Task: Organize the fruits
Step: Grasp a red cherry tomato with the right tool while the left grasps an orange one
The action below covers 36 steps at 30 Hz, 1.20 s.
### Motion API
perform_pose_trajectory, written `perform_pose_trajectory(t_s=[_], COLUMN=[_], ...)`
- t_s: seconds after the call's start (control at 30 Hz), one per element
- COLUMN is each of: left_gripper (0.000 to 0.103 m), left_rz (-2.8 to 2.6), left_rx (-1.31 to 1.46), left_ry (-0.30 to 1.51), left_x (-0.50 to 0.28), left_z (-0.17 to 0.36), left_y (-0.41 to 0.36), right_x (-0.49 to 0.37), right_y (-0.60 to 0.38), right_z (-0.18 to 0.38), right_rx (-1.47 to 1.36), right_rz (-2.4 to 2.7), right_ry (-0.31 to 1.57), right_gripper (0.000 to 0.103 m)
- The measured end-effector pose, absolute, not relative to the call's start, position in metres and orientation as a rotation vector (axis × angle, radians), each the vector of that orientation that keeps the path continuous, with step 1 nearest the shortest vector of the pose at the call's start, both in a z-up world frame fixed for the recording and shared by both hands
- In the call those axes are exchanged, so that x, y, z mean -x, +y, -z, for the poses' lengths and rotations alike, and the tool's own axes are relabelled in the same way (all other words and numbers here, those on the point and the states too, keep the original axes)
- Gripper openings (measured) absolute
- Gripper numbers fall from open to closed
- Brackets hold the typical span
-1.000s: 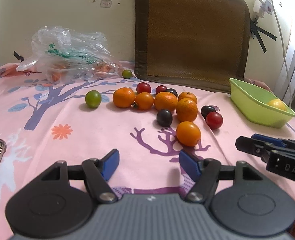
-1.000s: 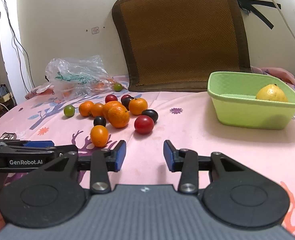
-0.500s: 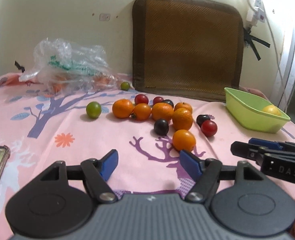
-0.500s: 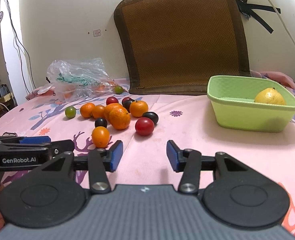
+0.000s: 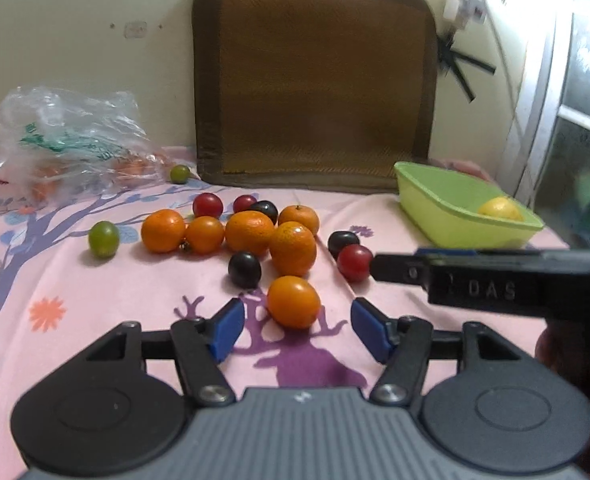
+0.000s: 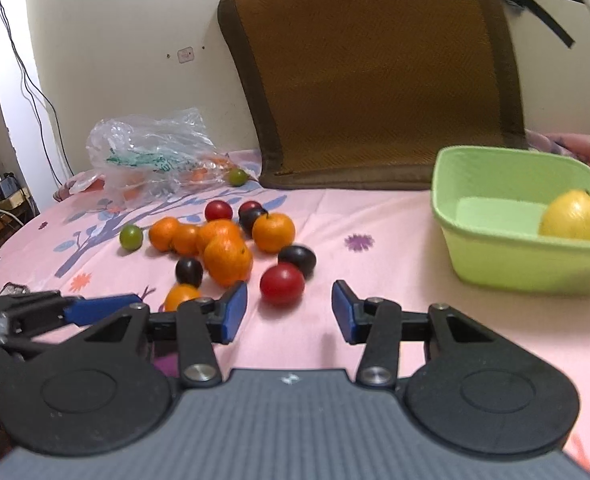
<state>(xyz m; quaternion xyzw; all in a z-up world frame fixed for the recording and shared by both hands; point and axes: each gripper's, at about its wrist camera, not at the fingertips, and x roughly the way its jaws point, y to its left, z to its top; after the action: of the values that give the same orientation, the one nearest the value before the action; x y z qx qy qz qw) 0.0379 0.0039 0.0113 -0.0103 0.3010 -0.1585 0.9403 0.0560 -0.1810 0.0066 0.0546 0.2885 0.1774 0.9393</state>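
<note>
Several oranges, red, dark and green fruits lie loose on a pink patterned bedsheet [image 5: 95,300]. My left gripper [image 5: 294,330] is open, its blue pads just short of the nearest orange [image 5: 293,301], which sits between their lines. My right gripper [image 6: 289,312] is open too, right behind a red fruit [image 6: 282,283]; it shows from the side in the left wrist view [image 5: 475,276]. A green basket [image 6: 523,224] at the right holds a yellow fruit [image 6: 577,217].
A crumpled clear plastic bag [image 5: 71,144] lies at the back left with a green fruit [image 5: 180,173] beside it. A brown mat [image 5: 315,80] leans on the wall behind the fruits. Cables and a window frame [image 5: 535,100] line the right side.
Both grippers have moved forward toward the fruit pile. The nearest orange now lies just ahead of the left pads, and the red fruit just ahead of the right pads.
</note>
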Motion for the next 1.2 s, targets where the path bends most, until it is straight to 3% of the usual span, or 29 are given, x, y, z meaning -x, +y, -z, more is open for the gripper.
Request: perform_pose_trajectory(t_s=[0.13, 0.23, 0.33, 0.77, 1.07, 1.2], left_gripper=[0.043, 0.034, 0.033, 0.033, 0.034, 0.052], left_rz=[0.317, 0.314, 0.320, 0.652, 0.637, 0.611], left_rx=[0.032, 0.044, 0.042, -0.045, -0.126, -0.144], left_ry=[0.670, 0.673, 0.668, 0.625, 0.639, 0.635], left_x=[-0.058, -0.062, -0.058, 0.054, 0.063, 0.066], left_z=[-0.005, -0.003, -0.003, -0.005, 0.003, 0.002], left_y=[-0.001, 0.001, 0.001, -0.053, -0.091, -0.093], right_x=[-0.078, -0.090, -0.087, 0.073, 0.099, 0.104], right_y=[-0.178, -0.174, -0.173, -0.238, -0.283, -0.275], right_z=[-0.002, 0.005, 0.005, -0.007, 0.011, 0.014], right_rx=[-0.144, -0.157, -0.152, -0.078, -0.152, -0.100], right_rz=[-0.401, -0.421, -0.425, -0.253, -0.118, -0.132], right_ry=[0.645, 0.684, 0.687, 0.526, 0.562, 0.533], right_gripper=[0.048, 0.036, 0.031, 0.031, 0.032, 0.034])
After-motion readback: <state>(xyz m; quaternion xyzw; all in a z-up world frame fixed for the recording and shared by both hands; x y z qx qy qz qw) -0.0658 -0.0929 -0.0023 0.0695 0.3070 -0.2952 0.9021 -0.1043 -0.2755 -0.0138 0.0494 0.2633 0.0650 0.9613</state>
